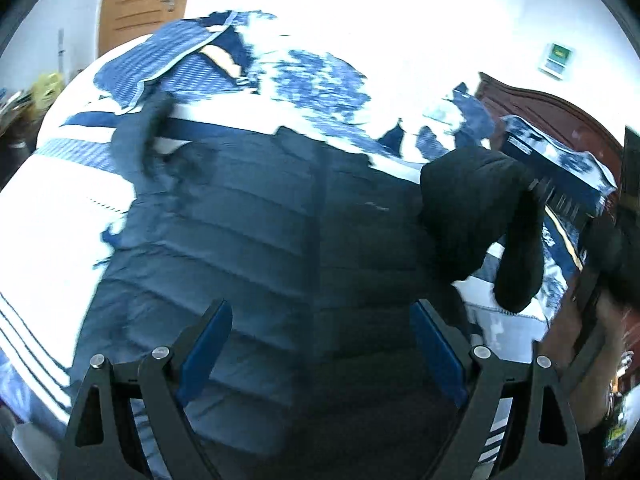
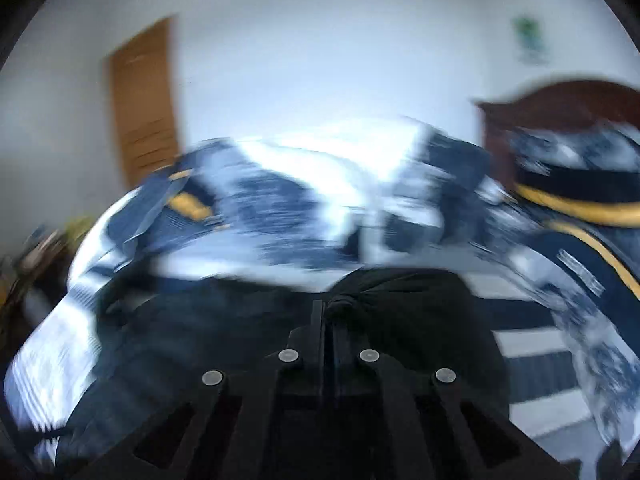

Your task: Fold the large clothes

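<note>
A dark navy quilted puffer jacket (image 1: 256, 216) lies spread on a bed (image 1: 52, 216) with blue and white bedding. My left gripper (image 1: 320, 308) hovers over the jacket's lower part, its blue-padded jaws wide open with nothing between them. At the jacket's right side a black bunched sleeve (image 1: 476, 208) is lifted off the bed, with its end hanging down. In the blurred right wrist view my right gripper (image 2: 326, 308) is shut, with that black sleeve fabric (image 2: 404, 300) pinched at its tips. The jacket body (image 2: 180, 320) spreads to the left below it.
A blue striped pillow (image 1: 176, 64) lies at the far side of the bed. A dark wooden headboard (image 1: 560, 116) and patterned pillows (image 1: 560, 160) stand at the right. A wooden door (image 1: 140, 4) is behind. Clutter (image 1: 28, 96) sits off the bed's left edge.
</note>
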`<state>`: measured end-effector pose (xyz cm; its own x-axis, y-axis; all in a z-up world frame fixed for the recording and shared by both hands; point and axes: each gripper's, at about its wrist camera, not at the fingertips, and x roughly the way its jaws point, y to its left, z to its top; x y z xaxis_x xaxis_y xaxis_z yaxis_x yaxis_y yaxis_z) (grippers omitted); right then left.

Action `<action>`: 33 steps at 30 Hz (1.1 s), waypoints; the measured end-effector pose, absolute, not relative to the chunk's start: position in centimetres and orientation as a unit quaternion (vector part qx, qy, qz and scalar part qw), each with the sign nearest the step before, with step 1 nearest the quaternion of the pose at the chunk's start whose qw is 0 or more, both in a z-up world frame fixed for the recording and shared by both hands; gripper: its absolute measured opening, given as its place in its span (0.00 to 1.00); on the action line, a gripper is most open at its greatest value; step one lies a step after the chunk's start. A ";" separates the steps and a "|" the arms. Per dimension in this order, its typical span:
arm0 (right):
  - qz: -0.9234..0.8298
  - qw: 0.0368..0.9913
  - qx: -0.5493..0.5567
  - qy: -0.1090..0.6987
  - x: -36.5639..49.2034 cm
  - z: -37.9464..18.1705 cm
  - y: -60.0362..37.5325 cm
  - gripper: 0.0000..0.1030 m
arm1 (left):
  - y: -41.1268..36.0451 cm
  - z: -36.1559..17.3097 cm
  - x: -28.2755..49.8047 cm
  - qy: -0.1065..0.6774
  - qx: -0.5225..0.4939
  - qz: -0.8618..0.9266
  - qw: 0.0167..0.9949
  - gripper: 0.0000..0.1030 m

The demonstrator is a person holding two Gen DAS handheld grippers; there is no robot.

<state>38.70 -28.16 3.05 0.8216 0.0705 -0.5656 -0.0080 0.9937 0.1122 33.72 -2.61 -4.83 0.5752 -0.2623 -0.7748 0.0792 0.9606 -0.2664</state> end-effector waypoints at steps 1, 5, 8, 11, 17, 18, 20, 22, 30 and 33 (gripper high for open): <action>0.047 0.950 0.052 0.304 38.2 2.2 -25.0 0.03 | -1.4 -5.0 33.6 0.453 -0.105 -0.082 0.881 0.88; 0.095 0.930 0.071 0.347 36.6 -3.8 -18.0 0.06 | 1.5 -6.0 33.6 0.467 -0.117 -0.047 0.875 0.88; 0.124 0.894 0.113 0.415 37.1 -8.9 -16.0 0.26 | 2.4 -6.6 34.0 0.474 -0.116 -0.037 0.872 0.88; 0.221 0.846 0.169 0.455 37.7 -11.0 -16.4 0.76 | 2.1 -6.3 34.6 0.468 -0.108 -0.032 0.877 0.88; 0.315 0.822 0.307 0.363 35.6 -7.6 -27.5 0.77 | -3.6 -5.8 35.1 0.463 -0.061 -0.059 0.882 0.88; 0.307 0.825 0.327 0.343 35.2 -7.3 -29.4 0.79 | -4.7 -5.8 35.0 0.465 -0.054 -0.068 0.881 0.88; 0.249 0.840 0.359 0.323 34.6 -7.0 -34.0 0.79 | -9.0 -6.7 34.9 0.478 -0.031 -0.114 0.870 0.88; 0.183 0.843 0.400 0.309 33.9 -7.9 -38.2 0.79 | -11.9 -8.1 35.2 0.496 -0.022 -0.158 0.853 0.88; 0.072 0.765 0.569 0.293 31.6 -15.5 -46.7 0.79 | -17.2 -16.5 39.6 0.568 -0.125 -0.200 0.789 0.87; 0.063 0.737 0.602 0.300 31.8 -17.4 -47.9 0.79 | -17.7 -17.4 40.9 0.559 -0.172 -0.213 0.782 0.72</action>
